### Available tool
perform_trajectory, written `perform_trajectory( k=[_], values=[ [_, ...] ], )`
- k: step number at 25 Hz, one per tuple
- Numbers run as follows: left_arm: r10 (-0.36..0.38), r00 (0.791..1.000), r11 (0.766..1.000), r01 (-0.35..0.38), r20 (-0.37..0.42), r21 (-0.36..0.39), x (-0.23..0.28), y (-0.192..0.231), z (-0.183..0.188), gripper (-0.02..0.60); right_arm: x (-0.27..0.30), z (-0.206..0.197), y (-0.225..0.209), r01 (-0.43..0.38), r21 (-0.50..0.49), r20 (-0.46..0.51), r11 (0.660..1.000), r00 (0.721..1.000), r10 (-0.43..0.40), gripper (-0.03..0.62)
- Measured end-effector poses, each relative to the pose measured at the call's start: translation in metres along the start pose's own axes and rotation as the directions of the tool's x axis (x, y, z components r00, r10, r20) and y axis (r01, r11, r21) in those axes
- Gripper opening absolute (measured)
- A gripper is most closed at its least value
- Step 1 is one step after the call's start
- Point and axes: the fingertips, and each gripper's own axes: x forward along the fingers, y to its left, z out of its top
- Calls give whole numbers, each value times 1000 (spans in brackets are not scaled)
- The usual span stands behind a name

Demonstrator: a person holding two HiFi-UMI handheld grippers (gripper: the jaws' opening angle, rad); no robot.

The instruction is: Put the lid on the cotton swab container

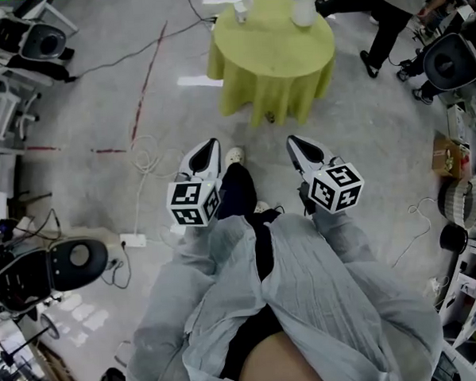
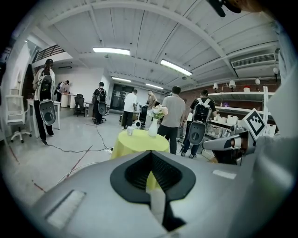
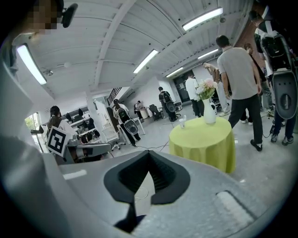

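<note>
Left gripper (image 1: 211, 146) held low over the grey floor (image 1: 98, 97), jaws pressed together on nothing, small white cotton swab container (image 1: 241, 13) well ahead on the yellow-clothed table (image 1: 275, 60), right gripper (image 1: 293, 142) likewise closed and empty, white vase (image 1: 303, 13) at the table's right

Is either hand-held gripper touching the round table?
No, the left hand-held gripper and right hand-held gripper hang over the floor, well short of the table.

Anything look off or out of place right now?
Nothing is spilled or damaged. One oddity: the left gripper and right gripper are both shut and empty, held well short of the yellow-clothed table.
</note>
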Motion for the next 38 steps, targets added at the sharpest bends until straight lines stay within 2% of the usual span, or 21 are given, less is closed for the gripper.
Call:
perform_trajectory(
  k=[10,22,32,38],
  values=[
    [0,1000,1000,0,15,-13,53,30,35,17,47,41,-29,0,-1,4,1000,1000,0,2],
    [-42,999,999,42,6,26,113,76,88,17,114,97,-55,32,14,18,999,999,-33,2],
    [-85,996,996,85,-3,39,164,103,105,17,153,116,-86,81,20,12,996,997,-82,2],
    [-100,995,994,100,-12,36,185,154,131,17,205,143,-80,99,22,6,995,995,-100,2]
  ],
)
